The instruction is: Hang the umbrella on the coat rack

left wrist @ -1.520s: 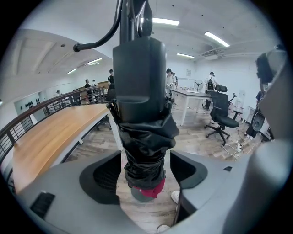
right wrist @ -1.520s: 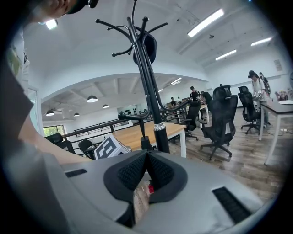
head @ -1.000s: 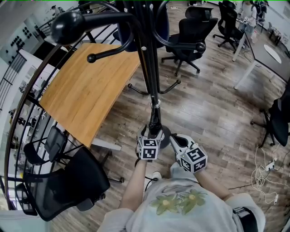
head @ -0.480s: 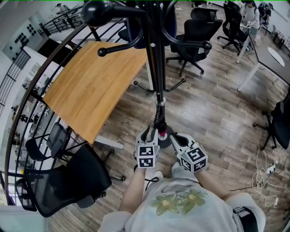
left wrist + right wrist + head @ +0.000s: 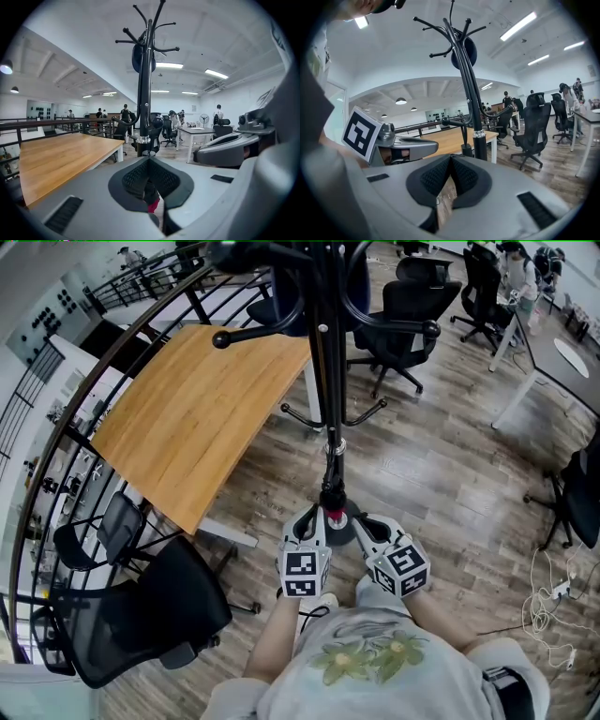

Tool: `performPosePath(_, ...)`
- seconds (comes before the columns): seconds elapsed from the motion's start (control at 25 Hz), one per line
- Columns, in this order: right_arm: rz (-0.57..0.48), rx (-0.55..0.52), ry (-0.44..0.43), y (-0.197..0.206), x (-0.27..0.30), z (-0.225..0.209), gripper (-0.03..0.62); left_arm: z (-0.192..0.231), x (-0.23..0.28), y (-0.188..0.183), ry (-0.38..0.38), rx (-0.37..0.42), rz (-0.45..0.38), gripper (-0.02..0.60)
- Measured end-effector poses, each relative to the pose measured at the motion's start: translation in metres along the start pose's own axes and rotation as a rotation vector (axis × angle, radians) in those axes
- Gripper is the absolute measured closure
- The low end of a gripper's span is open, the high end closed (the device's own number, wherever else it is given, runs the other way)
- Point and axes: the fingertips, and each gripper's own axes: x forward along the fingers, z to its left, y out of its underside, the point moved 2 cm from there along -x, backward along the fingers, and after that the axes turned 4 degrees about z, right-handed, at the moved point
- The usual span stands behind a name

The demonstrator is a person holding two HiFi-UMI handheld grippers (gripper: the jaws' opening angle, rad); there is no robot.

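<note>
The black coat rack (image 5: 323, 352) stands right in front of me, with a silver ring (image 5: 330, 448) low on its pole. A slim dark thing with a red end (image 5: 335, 515), seemingly the umbrella, sits close against the lower pole, just ahead of and between the grippers. My left gripper (image 5: 312, 516) is short of the pole with its pads met. In the left gripper view (image 5: 149, 161) nothing is clamped, and the dark, red-tipped piece (image 5: 152, 202) shows below the pads. My right gripper (image 5: 362, 522) beside it is shut and empty (image 5: 451, 159). The rack (image 5: 466, 70) rises just beyond it.
A wooden table (image 5: 187, 418) stands left of the rack, with a black office chair (image 5: 141, 615) at its near corner and more chairs (image 5: 403, 306) behind. A curved railing (image 5: 56, 446) runs along the left. Cables (image 5: 553, 587) lie on the floor at right. A dark rounded thing (image 5: 140, 57) hangs high on the rack.
My left gripper drew back from the pole toward me, rose, and its jaws went from wide open to shut. The red end came into view. The right gripper barely moved.
</note>
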Motion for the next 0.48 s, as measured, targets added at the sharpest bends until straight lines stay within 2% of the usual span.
performPosePath(0.12,-0.002,-0.021,-0.007,-0.001,-0.001,0.005,0.591,-0.003,-0.006,0.000,0.000,0.024,-0.010,0.578)
performPosePath(0.36,-0.017,-0.037,-0.007,-0.003,-0.005,0.013,0.591,-0.010,-0.015,0.000,0.030,-0.003,-0.023,0.578)
performPosePath(0.48,-0.023,-0.035,-0.001,-0.002,-0.007,0.016,0.591,-0.015,-0.020,-0.001,0.045,0.013,-0.032,0.578)
